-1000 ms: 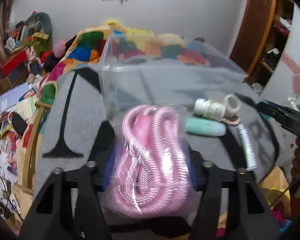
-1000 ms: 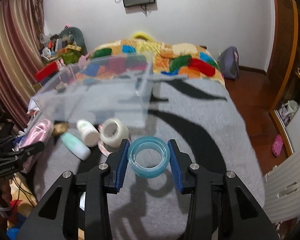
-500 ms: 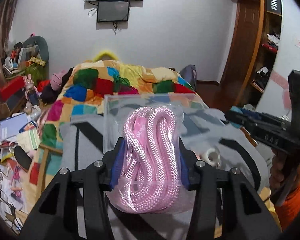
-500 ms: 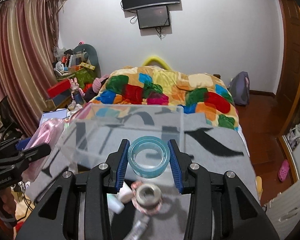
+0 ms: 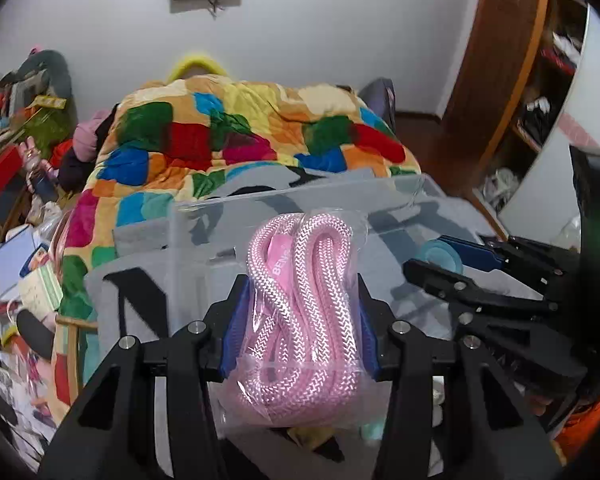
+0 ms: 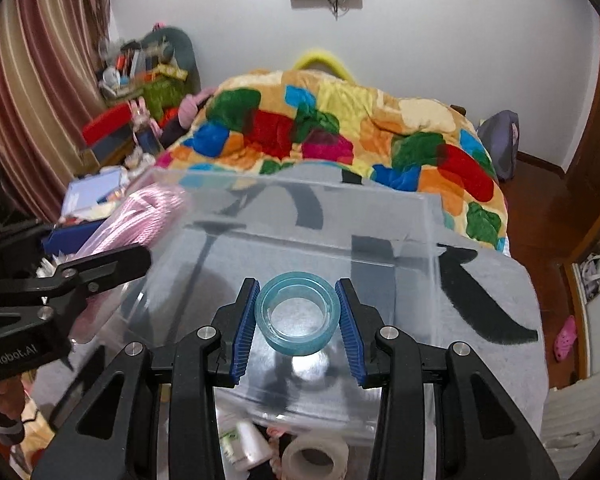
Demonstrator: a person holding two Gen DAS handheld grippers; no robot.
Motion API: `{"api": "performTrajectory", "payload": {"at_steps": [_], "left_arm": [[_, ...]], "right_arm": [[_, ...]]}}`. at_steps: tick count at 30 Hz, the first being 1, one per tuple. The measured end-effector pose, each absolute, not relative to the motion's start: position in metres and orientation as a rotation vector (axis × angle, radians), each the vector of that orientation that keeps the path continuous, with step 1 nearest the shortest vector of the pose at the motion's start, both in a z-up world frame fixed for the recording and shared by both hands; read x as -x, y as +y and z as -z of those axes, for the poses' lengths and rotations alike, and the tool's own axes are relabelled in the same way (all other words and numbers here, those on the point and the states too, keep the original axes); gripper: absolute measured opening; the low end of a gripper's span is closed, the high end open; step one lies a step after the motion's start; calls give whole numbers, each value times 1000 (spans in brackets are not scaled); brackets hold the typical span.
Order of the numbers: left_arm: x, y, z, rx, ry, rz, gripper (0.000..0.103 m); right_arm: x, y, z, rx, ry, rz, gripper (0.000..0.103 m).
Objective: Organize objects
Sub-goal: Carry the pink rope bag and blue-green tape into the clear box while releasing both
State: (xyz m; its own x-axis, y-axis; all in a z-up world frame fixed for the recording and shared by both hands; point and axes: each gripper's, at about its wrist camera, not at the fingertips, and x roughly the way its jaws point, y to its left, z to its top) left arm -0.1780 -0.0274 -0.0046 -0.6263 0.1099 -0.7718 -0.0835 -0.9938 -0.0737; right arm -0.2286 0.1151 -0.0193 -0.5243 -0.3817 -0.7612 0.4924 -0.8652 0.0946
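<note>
My left gripper (image 5: pixel 300 320) is shut on a bagged coil of pink rope (image 5: pixel 300 312) and holds it at the near left rim of a clear plastic bin (image 5: pixel 395 192). My right gripper (image 6: pixel 298 320) is shut on a blue tape roll (image 6: pixel 298 320) and holds it above the open bin (image 6: pixel 429 220). The right gripper shows at the right of the left wrist view (image 5: pixel 451 260). The left gripper with the pink rope (image 6: pixel 140 216) shows at the left of the right wrist view.
The bin stands on a grey blanket (image 6: pixel 499 320) with black marks. A white bottle (image 6: pixel 248 448) and a clear tape roll (image 6: pixel 315 456) lie in front of the bin. A colourful quilt (image 6: pixel 339 128) lies behind. Clutter (image 5: pixel 20 240) lines the left side.
Both grippers rose from the blanket with their objects and came to the bin. The right gripper now hangs over the bin's opening and the left is at its rim.
</note>
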Motion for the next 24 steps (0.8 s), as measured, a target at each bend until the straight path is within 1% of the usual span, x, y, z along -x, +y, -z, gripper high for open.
{"api": "performTrajectory", "payload": {"at_steps": [6, 9, 11, 13, 15, 18, 19, 20, 21, 22, 23, 24], "left_arm": [[194, -23, 22, 1390, -5, -2699, 47], [191, -24, 20, 1371, 15, -2713, 47], [185, -24, 13, 1339, 29, -2728, 48], [177, -26, 3, 1295, 33, -2746, 51], [168, -28, -8, 1252, 39, -2775, 60], [152, -32, -24, 1181, 30, -2823, 70], [147, -33, -29, 1161, 28, -2837, 72], [139, -35, -34, 1134, 22, -2857, 81], [134, -36, -36, 1117, 14, -2870, 91], [127, -37, -39, 1094, 2, -2880, 94], [119, -39, -41, 1066, -12, -2888, 98], [114, -40, -41, 1057, -14, -2891, 98]], "right_arm": [[235, 103, 35, -1198, 238, 2348, 36], [233, 102, 37, -1207, 260, 2339, 36], [228, 104, 34, -1185, 274, 2344, 41], [221, 107, 27, -1157, 273, 2363, 51], [214, 112, 18, -1113, 264, 2385, 54], [202, 122, 2, -1052, 255, 2407, 55], [198, 126, -4, -1031, 249, 2411, 58], [192, 133, -10, -1006, 234, 2416, 60], [188, 136, -14, -992, 226, 2420, 66], [183, 140, -18, -974, 216, 2425, 71], [177, 146, -22, -951, 206, 2434, 71], [172, 150, -24, -938, 204, 2444, 71]]}}
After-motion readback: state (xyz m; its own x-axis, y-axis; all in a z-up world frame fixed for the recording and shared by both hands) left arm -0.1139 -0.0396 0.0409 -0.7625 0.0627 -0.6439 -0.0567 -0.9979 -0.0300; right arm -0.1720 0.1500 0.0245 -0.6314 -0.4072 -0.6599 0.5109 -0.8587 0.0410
